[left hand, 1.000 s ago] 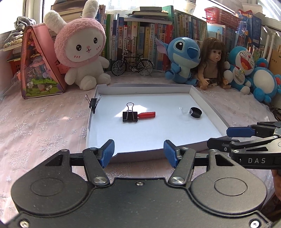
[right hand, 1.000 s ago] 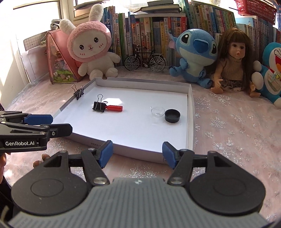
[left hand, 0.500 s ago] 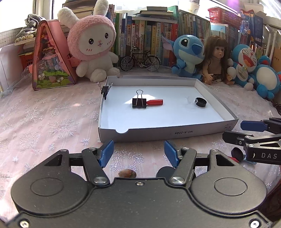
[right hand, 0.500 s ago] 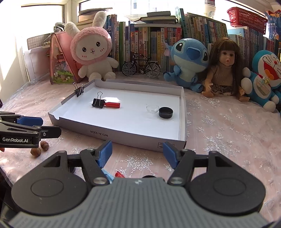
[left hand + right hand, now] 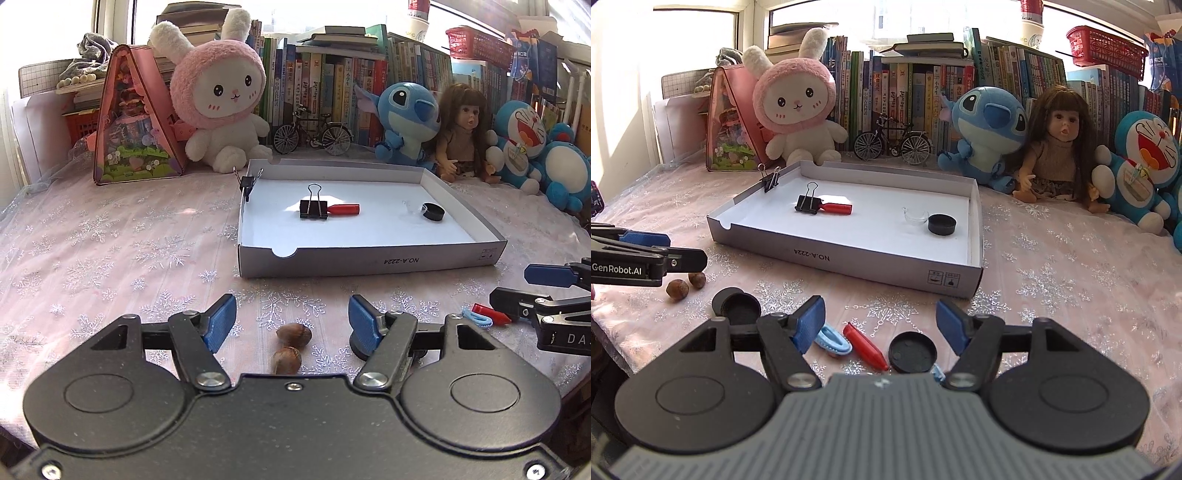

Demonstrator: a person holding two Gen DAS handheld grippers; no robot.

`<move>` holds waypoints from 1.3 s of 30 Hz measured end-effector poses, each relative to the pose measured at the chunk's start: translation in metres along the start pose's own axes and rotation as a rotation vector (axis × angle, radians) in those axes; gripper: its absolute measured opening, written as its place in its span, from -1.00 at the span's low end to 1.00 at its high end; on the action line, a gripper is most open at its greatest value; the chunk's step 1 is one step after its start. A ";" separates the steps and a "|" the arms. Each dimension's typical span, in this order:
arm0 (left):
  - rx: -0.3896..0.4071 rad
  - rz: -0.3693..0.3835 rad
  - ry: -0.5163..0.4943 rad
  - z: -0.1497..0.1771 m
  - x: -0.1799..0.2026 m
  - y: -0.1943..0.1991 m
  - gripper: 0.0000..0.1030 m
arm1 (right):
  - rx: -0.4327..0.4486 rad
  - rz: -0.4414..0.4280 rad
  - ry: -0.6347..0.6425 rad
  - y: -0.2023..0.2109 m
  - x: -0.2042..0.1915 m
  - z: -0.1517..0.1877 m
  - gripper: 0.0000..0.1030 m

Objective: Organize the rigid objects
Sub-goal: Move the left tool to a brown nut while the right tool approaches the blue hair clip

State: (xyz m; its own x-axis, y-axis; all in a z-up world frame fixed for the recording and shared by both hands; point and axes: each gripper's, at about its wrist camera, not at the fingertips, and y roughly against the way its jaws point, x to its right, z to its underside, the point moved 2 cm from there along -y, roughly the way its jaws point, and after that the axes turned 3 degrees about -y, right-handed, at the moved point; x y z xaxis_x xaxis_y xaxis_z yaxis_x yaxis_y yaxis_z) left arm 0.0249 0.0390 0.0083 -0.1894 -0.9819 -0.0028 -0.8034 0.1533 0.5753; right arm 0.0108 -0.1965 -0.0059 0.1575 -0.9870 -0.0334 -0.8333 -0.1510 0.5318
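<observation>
A shallow white cardboard tray (image 5: 369, 260) (image 5: 849, 258) holds a black binder clip (image 5: 313, 208) (image 5: 807, 203), a red cap (image 5: 344, 209) (image 5: 837, 208), a clear dish (image 5: 915, 215) and a black lid (image 5: 433, 212) (image 5: 942, 224). Another binder clip (image 5: 246, 181) (image 5: 769, 178) grips its left wall. My left gripper (image 5: 291, 321) is open above two hazelnuts (image 5: 293, 334) (image 5: 685, 284). My right gripper (image 5: 879, 323) is open above a red crayon-like piece (image 5: 865, 346), a blue ring (image 5: 833, 342) and a black lid (image 5: 912, 351). Another black lid (image 5: 735, 306) lies to the left.
Plush toys, a doll (image 5: 1058, 144), a model bicycle (image 5: 312, 133) and a row of books line the back. A pink triangular case (image 5: 135, 129) stands at the back left. The cloth-covered table's near edge is just below both grippers.
Both grippers have pulled back from the tray toward the table's near edge. The hazelnuts, lids, red piece and blue ring have come into view beneath them.
</observation>
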 end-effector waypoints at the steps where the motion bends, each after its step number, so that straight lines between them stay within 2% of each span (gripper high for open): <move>1: 0.000 -0.006 -0.002 0.002 -0.001 0.001 0.28 | 0.002 -0.001 0.001 0.001 0.000 0.001 0.51; 15: -0.013 -0.015 0.005 0.022 -0.002 0.010 0.28 | -0.001 0.009 -0.005 0.014 -0.001 0.018 0.52; 20: -0.031 -0.001 0.025 0.023 -0.005 0.012 0.11 | 0.001 -0.006 -0.015 0.017 0.000 0.022 0.50; 29: -0.057 -0.008 0.036 0.026 -0.007 0.007 -0.16 | 0.007 -0.038 0.000 0.021 -0.007 0.027 0.21; 33: -0.066 -0.003 0.035 0.027 -0.005 0.005 -0.23 | -0.022 -0.081 -0.031 0.017 -0.009 0.027 0.06; 35: -0.075 0.005 0.034 0.027 -0.005 0.003 -0.35 | -0.036 -0.109 -0.053 0.015 -0.010 0.027 0.03; 39: -0.081 0.019 0.030 0.028 -0.004 0.001 -0.42 | -0.050 -0.104 -0.054 0.011 -0.011 0.028 0.00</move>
State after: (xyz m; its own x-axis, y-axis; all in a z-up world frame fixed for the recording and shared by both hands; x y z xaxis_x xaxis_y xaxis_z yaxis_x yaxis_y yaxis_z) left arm 0.0089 0.0458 -0.0137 -0.1861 -0.9820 0.0320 -0.7512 0.1632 0.6396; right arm -0.0156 -0.1887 -0.0235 0.2118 -0.9679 -0.1350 -0.7862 -0.2508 0.5648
